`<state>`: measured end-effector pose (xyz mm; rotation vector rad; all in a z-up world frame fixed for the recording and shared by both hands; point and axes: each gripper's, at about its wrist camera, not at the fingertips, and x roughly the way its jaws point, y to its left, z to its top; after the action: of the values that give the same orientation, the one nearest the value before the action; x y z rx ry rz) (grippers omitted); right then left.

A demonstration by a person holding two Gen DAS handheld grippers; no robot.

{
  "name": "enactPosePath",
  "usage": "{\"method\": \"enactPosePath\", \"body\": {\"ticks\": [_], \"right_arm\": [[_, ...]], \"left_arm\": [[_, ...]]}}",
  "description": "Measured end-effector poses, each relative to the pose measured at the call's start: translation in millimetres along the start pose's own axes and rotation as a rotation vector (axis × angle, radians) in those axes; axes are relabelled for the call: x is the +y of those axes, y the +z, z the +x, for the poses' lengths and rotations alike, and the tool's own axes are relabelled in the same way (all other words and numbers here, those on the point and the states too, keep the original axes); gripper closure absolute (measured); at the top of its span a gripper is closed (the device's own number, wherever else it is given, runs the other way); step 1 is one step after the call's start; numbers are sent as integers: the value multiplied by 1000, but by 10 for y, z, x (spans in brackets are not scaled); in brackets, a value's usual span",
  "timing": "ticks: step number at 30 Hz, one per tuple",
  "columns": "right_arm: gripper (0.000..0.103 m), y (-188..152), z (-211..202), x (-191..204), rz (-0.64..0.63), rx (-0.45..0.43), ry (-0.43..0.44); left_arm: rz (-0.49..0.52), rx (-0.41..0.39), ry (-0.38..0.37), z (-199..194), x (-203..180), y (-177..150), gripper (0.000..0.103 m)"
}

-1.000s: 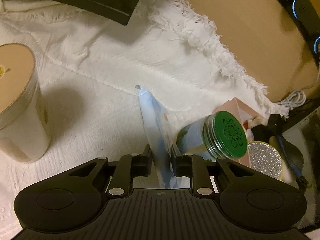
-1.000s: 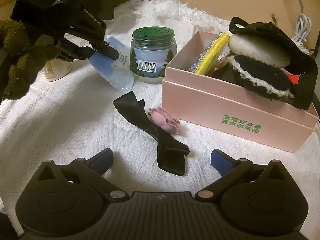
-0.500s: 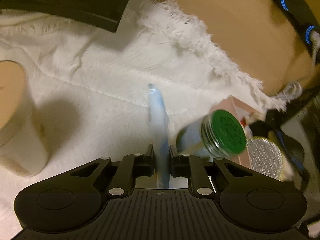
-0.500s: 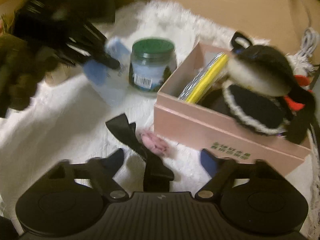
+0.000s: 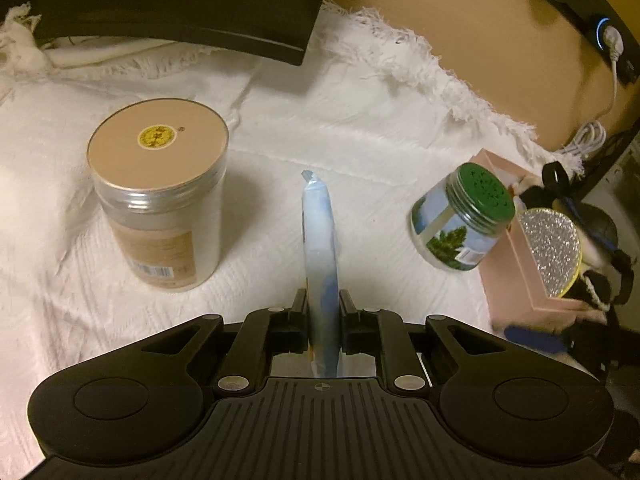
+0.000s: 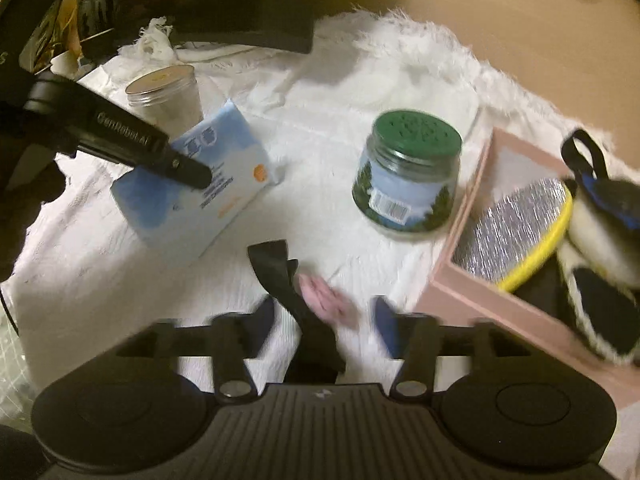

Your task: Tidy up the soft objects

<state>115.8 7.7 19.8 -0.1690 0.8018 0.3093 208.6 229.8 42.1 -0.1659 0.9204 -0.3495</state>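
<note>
Since a second ago the left claw [image 5: 323,308] has carried the blue pack [image 5: 320,256] away from the green-lidded jar [image 5: 464,222], so the tall tan-lidded jar [image 5: 160,196] now shows whole on its other side. Its jaws are pinched on the pack, which stands edge-on between them, clear of the white cloth [image 5: 320,120]. In the right view the pack [image 6: 200,196] hangs tilted from that claw [image 6: 192,172] above the cloth [image 6: 320,92].

The right claw [image 6: 324,320] has come forward over the black ribbon [image 6: 288,280] with its pink flower [image 6: 328,300], and its jaws, which closed in from wide, have just been opening a little. They stand apart with ribbon and flower between them; the picture is blurred, but the blue pads [image 6: 384,316] seem not to press on either.

The ribbon lies on the cloth between the pack and the pink box [image 6: 480,304]. The green-lidded jar [image 6: 408,180] stands just beside the box's far corner. In the box sit a silver disc with a yellow rim [image 6: 516,228] and a black-and-white plush thing [image 6: 600,272] that overhangs its edge. A dark slab [image 5: 180,4] rests on the cloth's far side, and the bare desk [image 5: 460,40] lies beyond the fringe.
</note>
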Motion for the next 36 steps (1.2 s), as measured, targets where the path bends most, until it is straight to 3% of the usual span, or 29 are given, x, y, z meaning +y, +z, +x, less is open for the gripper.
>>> {"method": "enactPosePath", "body": {"ticks": [4, 5, 6, 7, 14, 20, 24, 27, 31, 32, 33, 34, 36], "right_arm": [[39, 39, 117, 16, -19, 51, 19], [45, 56, 147, 9, -14, 64, 24], [68, 68, 160, 18, -10, 78, 33], [74, 83, 160, 38, -9, 90, 38], [76, 366, -99, 69, 30, 42, 55], [76, 903, -736, -385, 102, -124, 20], [76, 1116, -1183, -858, 160, -216, -51], [76, 1165, -1400, -1167, 180, -256, -142], [76, 1068, -1395, -1545, 247, -228, -209], [76, 1000, -1335, -1638, 274, -207, -209], [76, 937, -1252, -1722, 302, -183, -207], [76, 862, -1153, -1790, 335, -152, -199], [76, 657, -847, -1923, 403, -66, -187]], "left_arm": [[-5, 0, -3, -9, 20, -39, 86], [-10, -1, -6, -12, 29, -42, 86], [-14, -1, -7, -12, 32, -47, 86], [-16, -3, -8, -15, 33, -54, 86], [-22, -49, -26, -22, 33, -37, 86], [-11, -129, -101, -239, -163, 281, 86], [-1, -184, -227, -424, -488, 592, 87], [-29, -187, -392, -419, -840, 802, 86], [-143, -61, -649, 53, -1356, 875, 86], [-155, -16, -652, 215, -1466, 837, 86], [-153, 32, -620, 382, -1572, 783, 74], [-133, 78, -547, 554, -1666, 725, 62], [-131, 81, -430, 712, -1695, 596, 57]]}}
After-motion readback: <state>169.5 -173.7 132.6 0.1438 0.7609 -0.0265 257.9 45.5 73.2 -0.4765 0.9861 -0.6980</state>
